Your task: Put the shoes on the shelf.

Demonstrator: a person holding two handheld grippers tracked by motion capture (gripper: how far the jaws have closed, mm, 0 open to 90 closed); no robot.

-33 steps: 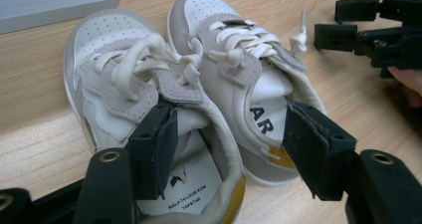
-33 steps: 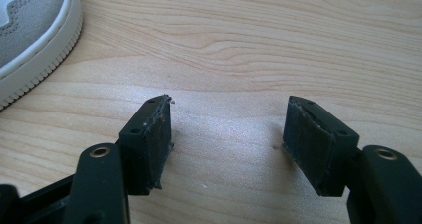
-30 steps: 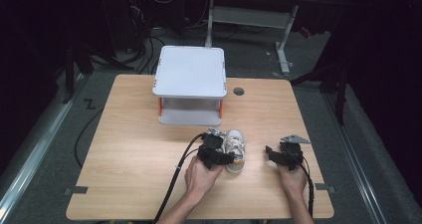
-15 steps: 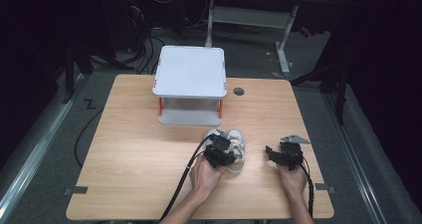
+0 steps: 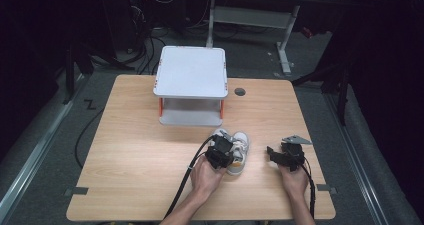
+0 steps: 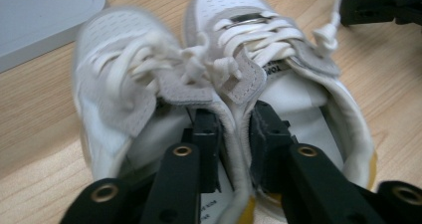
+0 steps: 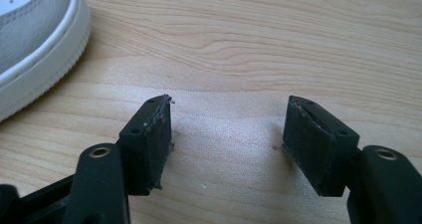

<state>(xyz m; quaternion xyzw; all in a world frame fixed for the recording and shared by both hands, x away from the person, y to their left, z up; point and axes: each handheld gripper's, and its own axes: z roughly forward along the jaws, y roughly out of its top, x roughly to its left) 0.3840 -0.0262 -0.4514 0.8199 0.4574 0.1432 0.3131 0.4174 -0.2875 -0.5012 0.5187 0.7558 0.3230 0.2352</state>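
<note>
Pair of small white sneakers [image 5: 235,147] on the wooden table [image 5: 130,150], side by side and touching, toes pointing away from the person, just in front of a white two-tier shelf [image 5: 190,72] with orange posts.

Left gripper [image 5: 220,152] sits over the heel end of the pair. In the left gripper view its two black jaws go down into the shoe openings, one jaw inside the left sneaker [image 6: 124,99], the other inside the right sneaker [image 6: 278,69]. Between them are the two inner collar walls, pressed together. The jaws have just been closing, and now clamp those adjoining walls; pads [image 6: 206,149] look tight against the lining. White laces lie loosely knotted over both tongues. Yellowish sole edge shows at the heel of the right sneaker.

Right gripper [image 5: 283,155] rests near the sneakers, on their right, apart from them. In the right gripper view its jaws stand wide apart with bare wood between the pads [image 7: 157,134]; nothing gripped. The grey-and-white side of one sneaker [image 7: 35,40] shows at the upper left corner of that view.

Person's hands [image 5: 207,177] and forearms enter from the near table edge; black cables trail back from each gripper. A small round grommet [image 5: 240,91] sits in the table beside the shelf.
</note>
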